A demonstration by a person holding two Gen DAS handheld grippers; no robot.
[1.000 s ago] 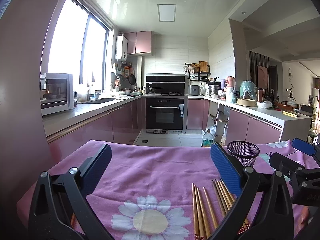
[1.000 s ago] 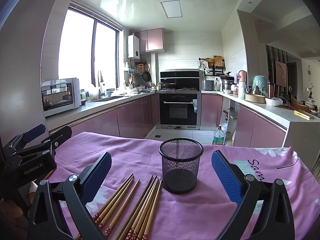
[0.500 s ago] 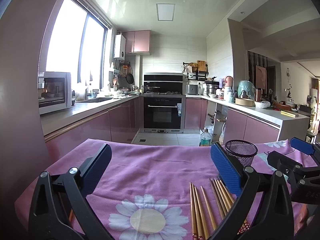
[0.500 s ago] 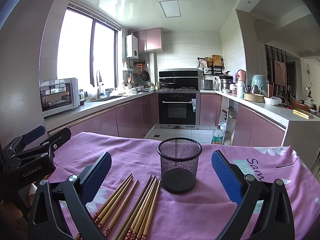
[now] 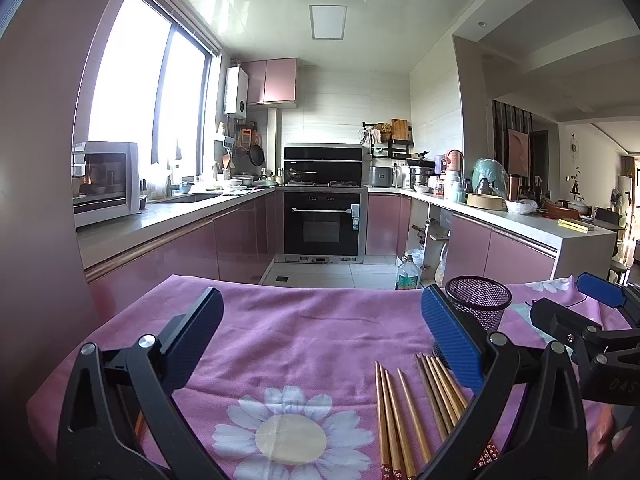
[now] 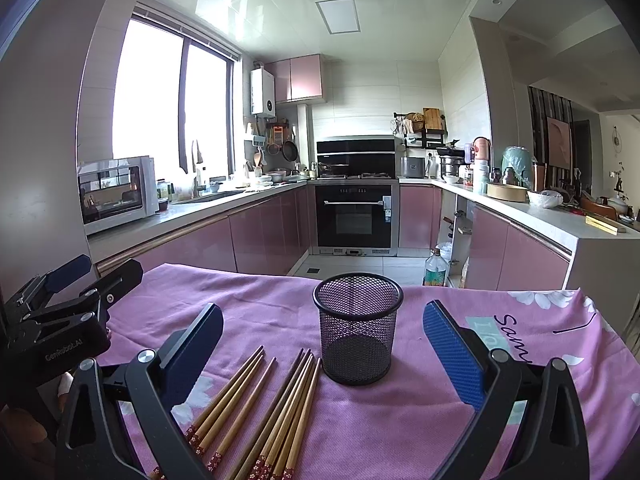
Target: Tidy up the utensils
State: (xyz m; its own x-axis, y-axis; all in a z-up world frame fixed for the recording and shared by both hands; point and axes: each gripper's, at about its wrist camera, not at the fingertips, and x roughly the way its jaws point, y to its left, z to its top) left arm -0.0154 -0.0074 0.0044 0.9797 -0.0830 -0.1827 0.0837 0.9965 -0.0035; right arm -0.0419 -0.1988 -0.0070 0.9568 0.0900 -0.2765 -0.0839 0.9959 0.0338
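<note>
The black mesh cup (image 6: pixel 358 338) is stood upright on the pink flowered cloth (image 6: pixel 400 432), the chopsticks (image 6: pixel 264 412) are laid flat just left of it, and both the left gripper (image 5: pixel 320 344) and right gripper (image 6: pixel 322 344) are held spread wide, nothing gripped.

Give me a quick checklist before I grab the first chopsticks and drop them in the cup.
1. Right gripper open and holding nothing: ok.
2. Left gripper open and holding nothing: ok.
3. Cup upright, mouth clear: ok.
4. Cup has nothing in it: ok, only its mesh bottom shows.
5. Chopsticks lying flat on the cloth, beside the cup: ok.
6. Chopsticks well apart for a clean single pick: not ok, several lie bunched side by side.
</note>
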